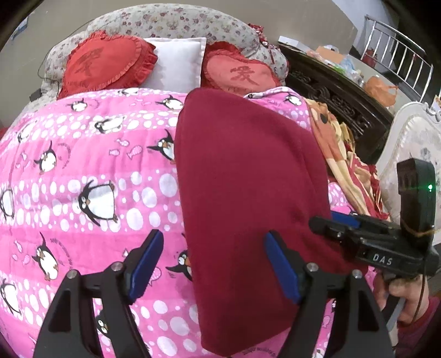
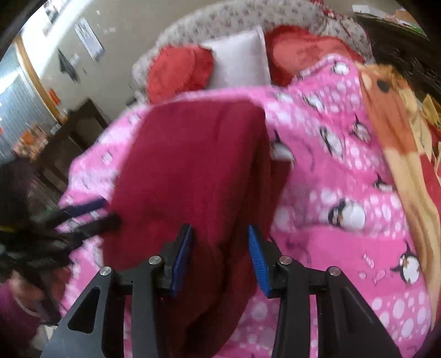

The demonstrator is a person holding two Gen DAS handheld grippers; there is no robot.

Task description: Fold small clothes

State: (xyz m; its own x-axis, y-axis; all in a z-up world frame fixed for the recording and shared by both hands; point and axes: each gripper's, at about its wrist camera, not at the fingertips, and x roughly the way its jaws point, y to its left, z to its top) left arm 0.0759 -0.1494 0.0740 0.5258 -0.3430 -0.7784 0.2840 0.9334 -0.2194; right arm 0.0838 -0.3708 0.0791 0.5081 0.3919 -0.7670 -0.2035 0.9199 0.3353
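You work over a bed [image 1: 176, 22] covered by a pink penguin quilt [image 1: 82, 170]. A folded dark red garment [image 1: 248, 179] lies on it; a white pillow [image 1: 176, 63] sits between two red heart cushions [image 1: 104, 63].

**Readable text in view**

We're reading "DAS" in pale letters on the black body of the right gripper [image 1: 319, 221], left wrist view. We're seeing a large Chinese character, looks like 爱, on each red heart cushion [image 1: 242, 73]. Small print on the pink quilt [image 1: 82, 165] is staying illegible.
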